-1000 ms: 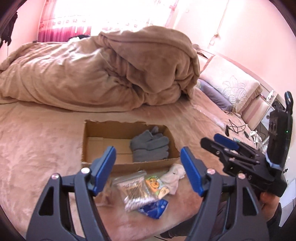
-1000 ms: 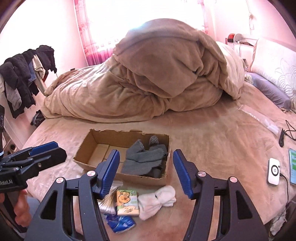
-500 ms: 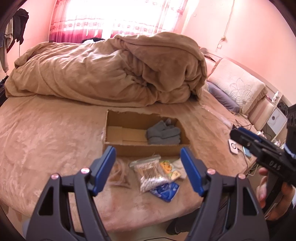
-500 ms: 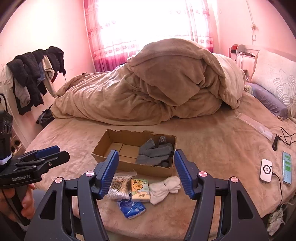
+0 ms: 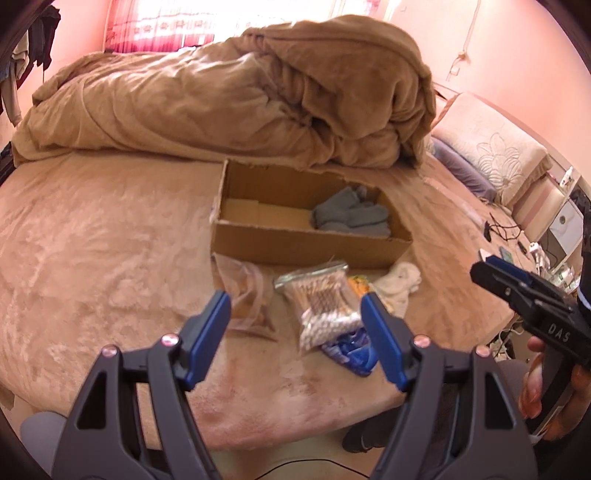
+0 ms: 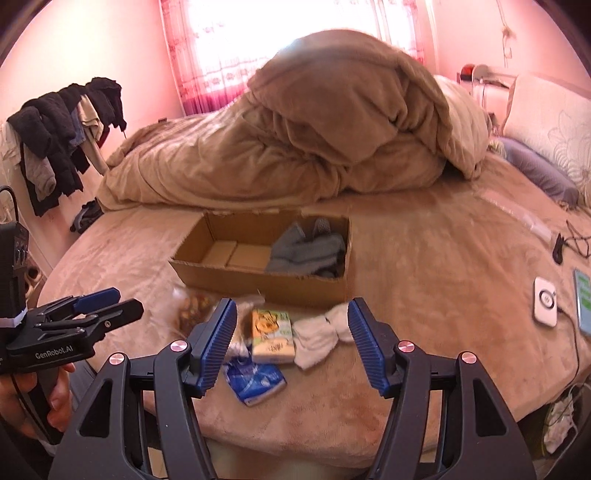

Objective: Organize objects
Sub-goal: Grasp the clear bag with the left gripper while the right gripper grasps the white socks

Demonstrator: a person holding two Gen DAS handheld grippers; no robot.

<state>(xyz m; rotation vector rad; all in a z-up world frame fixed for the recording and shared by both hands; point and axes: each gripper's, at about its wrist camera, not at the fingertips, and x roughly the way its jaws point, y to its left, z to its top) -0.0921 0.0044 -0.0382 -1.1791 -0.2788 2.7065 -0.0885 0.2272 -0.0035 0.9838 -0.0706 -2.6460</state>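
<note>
Both grippers, left point(image 5: 295, 332) and right point(image 6: 290, 332), have drawn back, jaws wide and empty; cotton-swab bag point(image 5: 320, 304) still waits outside the cardboard box point(image 5: 306, 243)

Right hand-held gripper point(image 6: 291, 325) agape above tissue pack point(image 6: 272, 336), white sock point(image 6: 321, 334).

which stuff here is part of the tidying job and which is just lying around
Job: cardboard box, gray gloves, cotton swab bag, tissue pack, white sock, blue packet.
Lying about: duvet, power bank, phone.

Blown-out window point(image 6: 280, 33), pink cast, blur
</note>
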